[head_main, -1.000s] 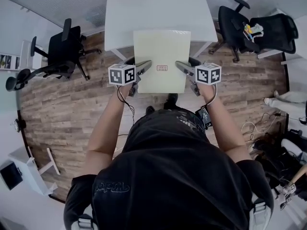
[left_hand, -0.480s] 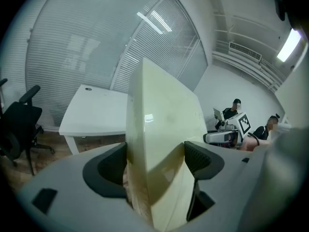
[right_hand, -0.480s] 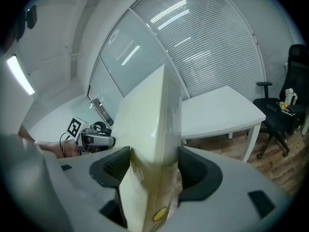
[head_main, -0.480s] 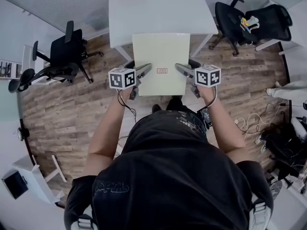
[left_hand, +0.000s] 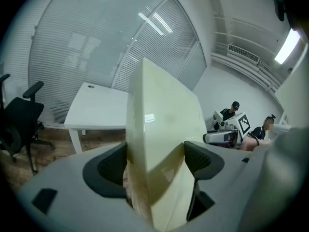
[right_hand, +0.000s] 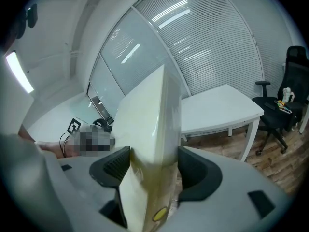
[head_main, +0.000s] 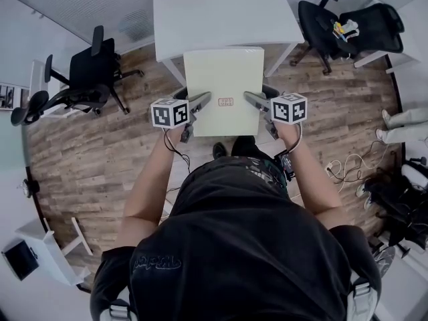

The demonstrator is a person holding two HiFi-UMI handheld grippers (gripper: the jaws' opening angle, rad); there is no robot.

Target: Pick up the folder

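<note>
Fingers (head_main: 200, 101) on folder (head_main: 224, 79) — farther from table (head_main: 227, 12)

The head view looked steeply down from overhead. Both gripper views looked inward, close along their jaws. All three shared the folder (head_main: 223, 79) and the far table (head_main: 221, 12).

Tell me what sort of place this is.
Most likely an office or meeting room: a white desk, black swivel chairs on either side of it on a wood floor, and a glass wall with blinds.
</note>
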